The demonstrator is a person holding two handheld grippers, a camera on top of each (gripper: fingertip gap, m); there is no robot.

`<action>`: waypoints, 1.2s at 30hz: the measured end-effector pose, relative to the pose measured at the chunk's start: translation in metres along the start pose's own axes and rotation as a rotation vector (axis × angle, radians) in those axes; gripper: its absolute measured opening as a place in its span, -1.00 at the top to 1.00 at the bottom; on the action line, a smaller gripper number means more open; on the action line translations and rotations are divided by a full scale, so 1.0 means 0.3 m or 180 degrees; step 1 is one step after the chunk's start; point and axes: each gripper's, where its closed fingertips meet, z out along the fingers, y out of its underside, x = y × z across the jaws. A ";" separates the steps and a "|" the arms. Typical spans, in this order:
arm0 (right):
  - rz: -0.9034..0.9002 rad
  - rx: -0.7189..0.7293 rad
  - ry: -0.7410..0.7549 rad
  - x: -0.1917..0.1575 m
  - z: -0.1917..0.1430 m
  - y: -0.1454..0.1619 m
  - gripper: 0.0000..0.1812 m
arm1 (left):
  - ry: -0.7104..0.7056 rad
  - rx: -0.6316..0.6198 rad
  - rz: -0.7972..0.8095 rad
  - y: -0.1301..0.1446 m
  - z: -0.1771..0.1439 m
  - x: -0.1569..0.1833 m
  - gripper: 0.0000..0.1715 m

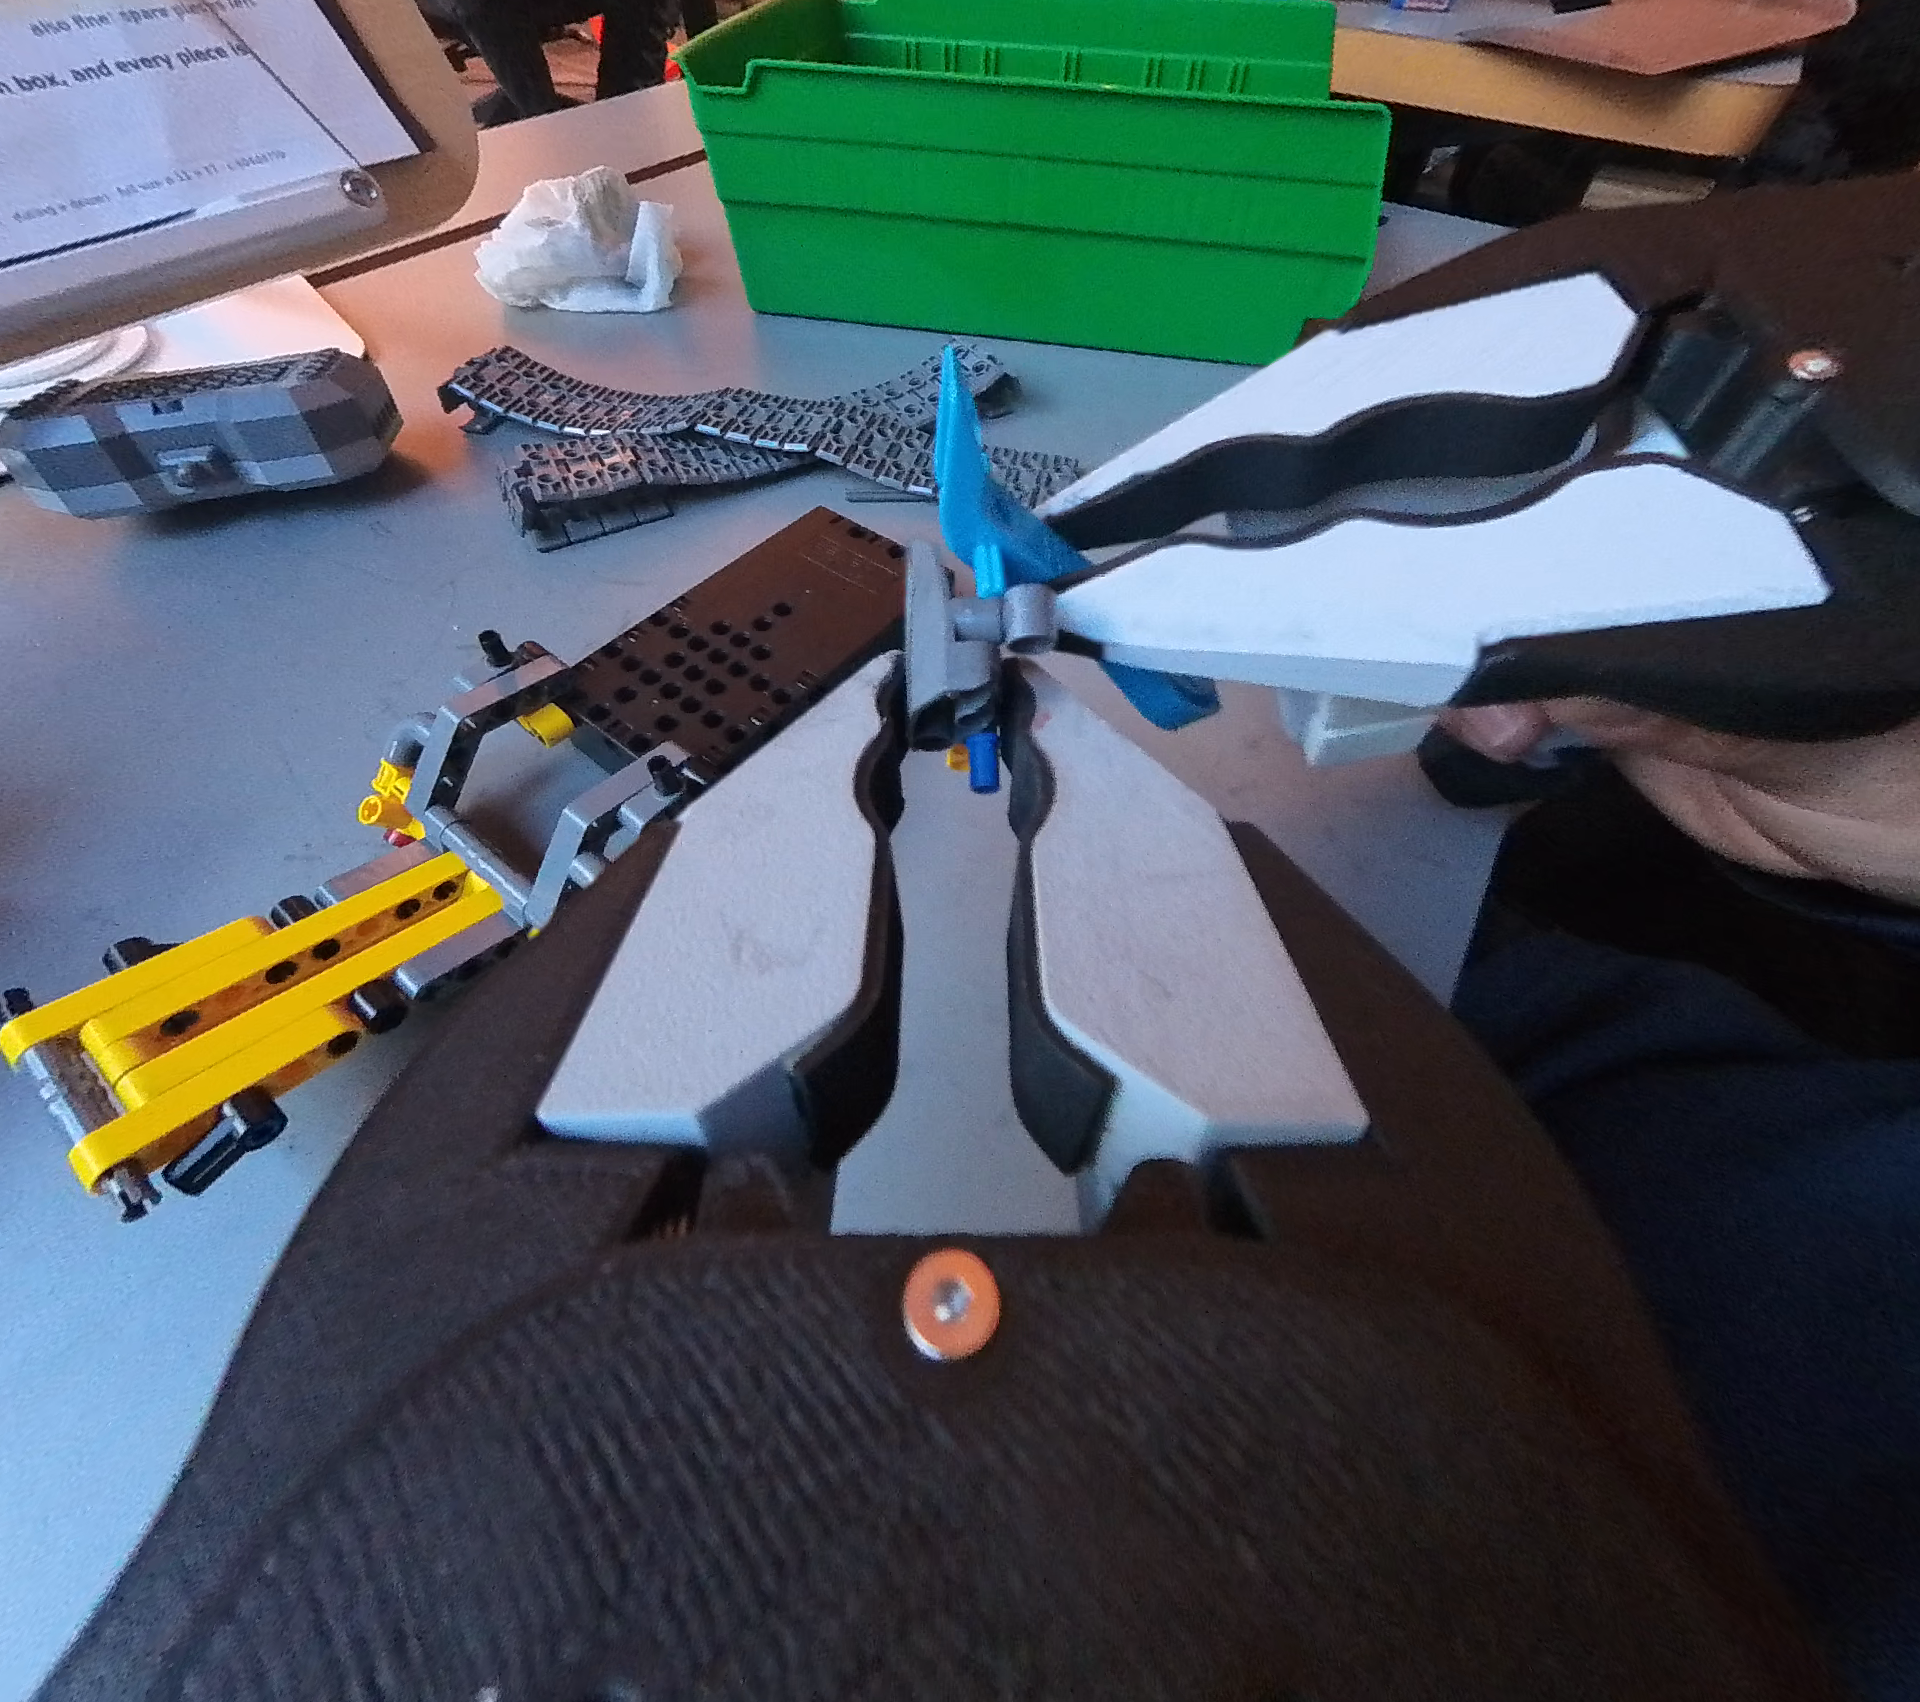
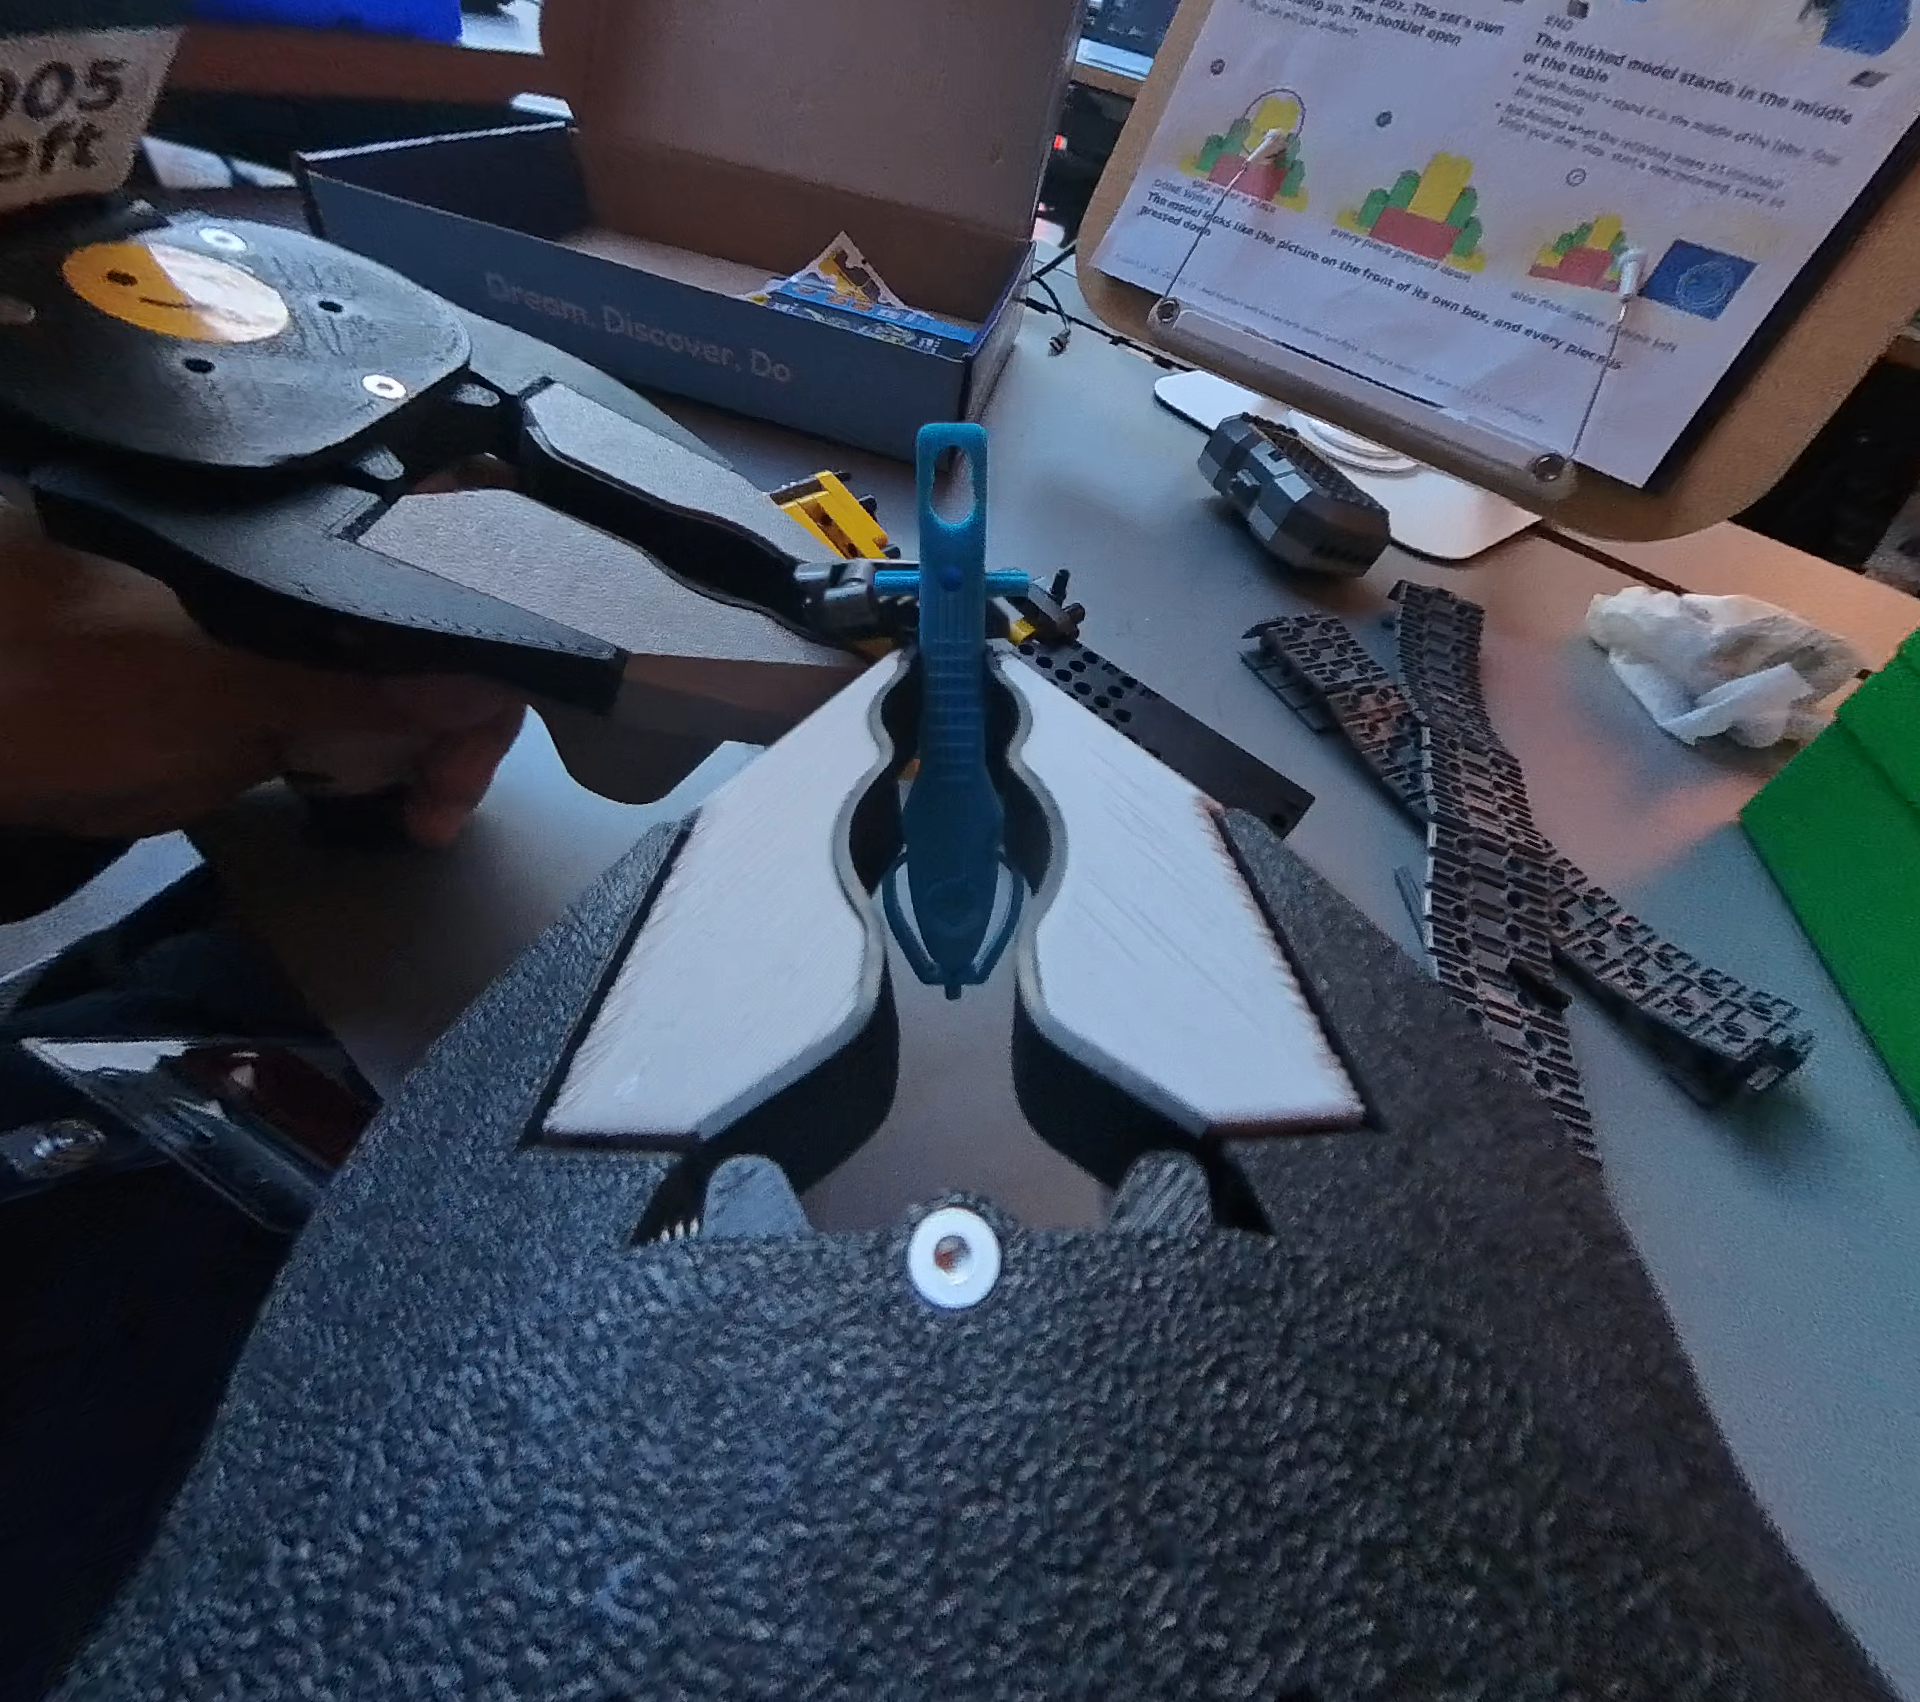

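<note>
My left gripper (image 1: 951, 702) is shut on a grey connector piece (image 1: 940, 644) at the end of a brick-built model. The model has a black perforated plate (image 1: 727, 644), a grey frame and yellow beams (image 1: 260, 977), and lies on the grey table. My right gripper (image 2: 948, 676) is shut on a blue lever-shaped brick tool (image 2: 948, 748), held upright against a blue axle (image 2: 951, 580) at the connector. In the left wrist view the right gripper (image 1: 1049, 577) comes in from the right with the tool (image 1: 971, 489). In the right wrist view the left gripper (image 2: 821, 603) comes in from the left.
A green bin (image 1: 1039, 218) stands behind the model. Black track strips (image 1: 727, 426), crumpled tissue (image 1: 582, 239) and a grey brick body (image 1: 197, 431) lie nearby. A sheet on a stand (image 2: 1507, 94) and an open cardboard box (image 2: 727, 302) are at the back. Only a small space, under 4 cm, lies between the two pairs of fingers. The grey brick body (image 1: 197, 431) is about equally far from each gripper, around 30 cm. Look for it in the right wrist view (image 2: 1263, 473) too.
</note>
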 end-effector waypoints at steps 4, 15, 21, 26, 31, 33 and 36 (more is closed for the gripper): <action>0.0031 0.0036 0.0019 0.004 -0.008 0.001 0.91 | 0.0023 0.0001 -0.0043 -0.003 -0.004 0.004 0.83; -0.0188 0.0008 0.0062 0.000 -0.013 0.009 0.91 | 0.0098 -0.0041 -0.0131 0.005 -0.002 0.014 0.83; -0.0190 0.0038 0.0057 -0.003 -0.020 0.003 0.92 | 0.0111 -0.0056 -0.0153 0.007 -0.002 0.014 0.82; -0.0321 0.0026 0.0052 -0.020 -0.021 0.003 0.91 | 0.0124 -0.0058 -0.0178 0.009 -0.001 0.015 0.83; -0.0488 0.0047 -0.0022 -0.032 -0.019 0.006 0.91 | 0.0102 -0.0089 -0.0130 0.016 -0.001 0.009 0.83; -0.0575 0.0064 -0.0128 -0.036 -0.019 0.013 0.90 | 0.0079 -0.0130 -0.0059 0.023 0.001 0.006 0.83; -0.0546 0.0076 -0.0395 -0.045 -0.017 0.025 0.87 | 0.0047 -0.0206 0.0037 0.035 0.005 0.002 0.83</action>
